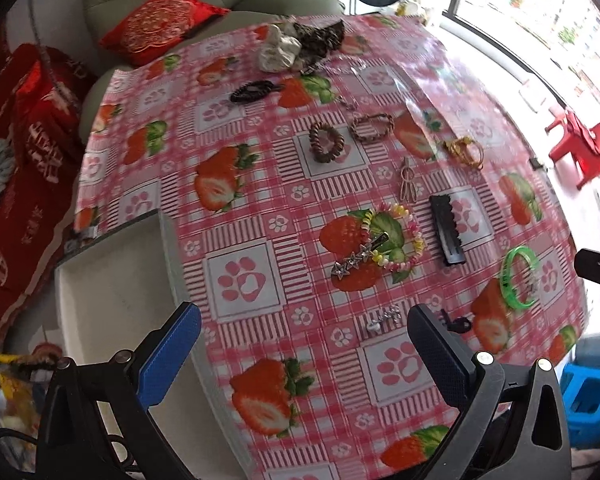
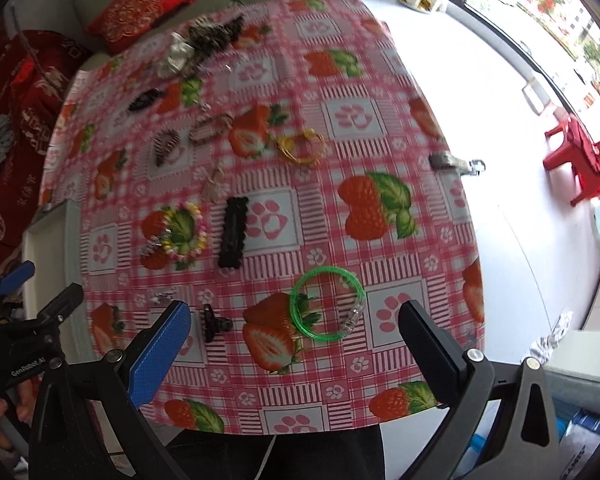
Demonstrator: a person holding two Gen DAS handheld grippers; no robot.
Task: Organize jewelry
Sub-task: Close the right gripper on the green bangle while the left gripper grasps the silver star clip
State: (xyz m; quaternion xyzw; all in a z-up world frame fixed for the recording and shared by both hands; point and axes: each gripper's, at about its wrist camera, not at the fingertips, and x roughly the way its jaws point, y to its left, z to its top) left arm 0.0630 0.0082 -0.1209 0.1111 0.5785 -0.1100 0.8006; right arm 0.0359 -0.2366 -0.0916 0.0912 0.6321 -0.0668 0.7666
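Both spread wide, empty: left gripper [image 1: 304,348], right gripper [image 2: 296,344]. Near right, green bangle [image 2: 327,305]: light, stiff, slippery; best pinched across rim.

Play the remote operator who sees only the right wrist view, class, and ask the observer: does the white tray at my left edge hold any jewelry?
Observer: The left wrist view looks into the white tray. No jewelry shows in the part it covers.
Operator: What is the blurred silver thing by the bead bracelet?
Observer: A star hair clip, lying across the near rim of the bead bracelet.
Operator: Are the left tongs free?
Observer: Yes. The left tongs stand open with nothing between them.
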